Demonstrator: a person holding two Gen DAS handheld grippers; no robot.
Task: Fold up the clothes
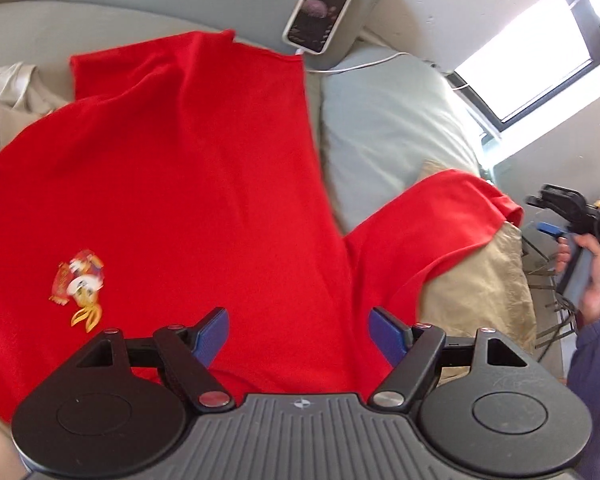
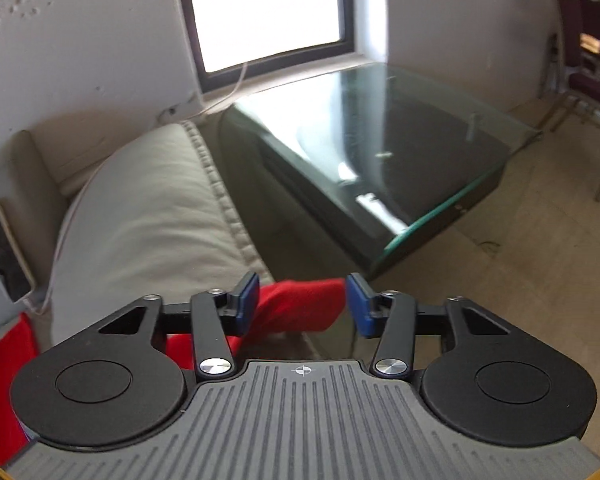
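A red T-shirt [image 1: 180, 184] lies spread face up on the sofa seat, with a small cartoon print [image 1: 80, 284] on its chest. One sleeve [image 1: 432, 224] drapes to the right over the seat's front edge. My left gripper [image 1: 298, 334] is open and empty, hovering just above the shirt's near part. My right gripper [image 2: 302, 304] is open and empty, above the sleeve's end [image 2: 300, 308], which shows between its blue pads. The right gripper also shows in the left wrist view [image 1: 560, 204], held in a hand off the sofa's edge.
A phone [image 1: 319, 12] on a white cable leans on the sofa back. Beige cloth [image 1: 8, 96] lies at the far left, tan fabric [image 1: 484, 292] under the sleeve. A glass coffee table [image 2: 380, 140] stands beside the sofa, chairs [image 2: 584, 60] beyond.
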